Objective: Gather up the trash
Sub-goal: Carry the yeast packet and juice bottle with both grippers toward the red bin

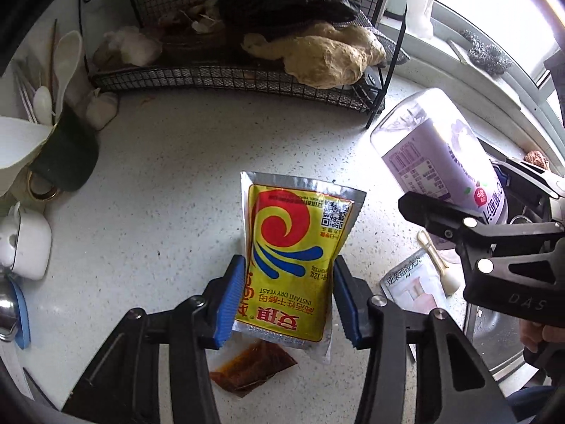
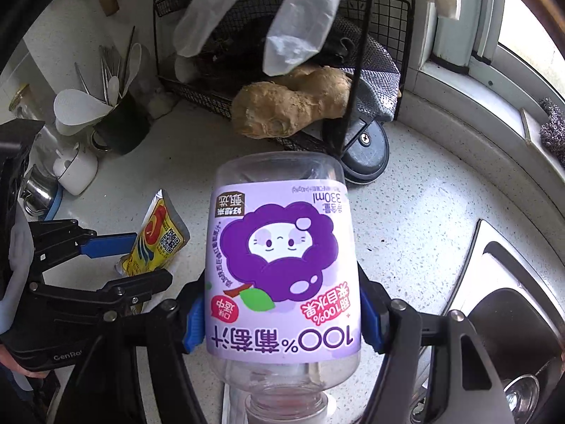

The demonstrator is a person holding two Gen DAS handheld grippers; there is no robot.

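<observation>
My left gripper [image 1: 287, 293] is shut on a yellow yeast packet [image 1: 293, 258] and holds it above the white speckled counter [image 1: 159, 176]. A brown sauce sachet [image 1: 250, 367] lies on the counter beneath it. My right gripper [image 2: 282, 318] is shut on an empty purple grape juice bottle [image 2: 282, 265], held upside down above the counter. The bottle [image 1: 438, 155] and the right gripper also show at the right of the left wrist view. The yeast packet [image 2: 159, 236] and the left gripper [image 2: 116, 258] show at the left of the right wrist view. A small white packet [image 1: 413, 282] and a cream plastic piece [image 1: 441, 265] lie near the sink.
A black wire rack [image 1: 229, 81] holding ginger [image 1: 328, 56] stands at the back. A dark utensil holder [image 1: 67, 148] with spoons and a white cup [image 1: 28, 243] stand at the left. A steel sink [image 2: 501, 300] is at the right. Steel wool [image 1: 487, 53] rests on the window sill.
</observation>
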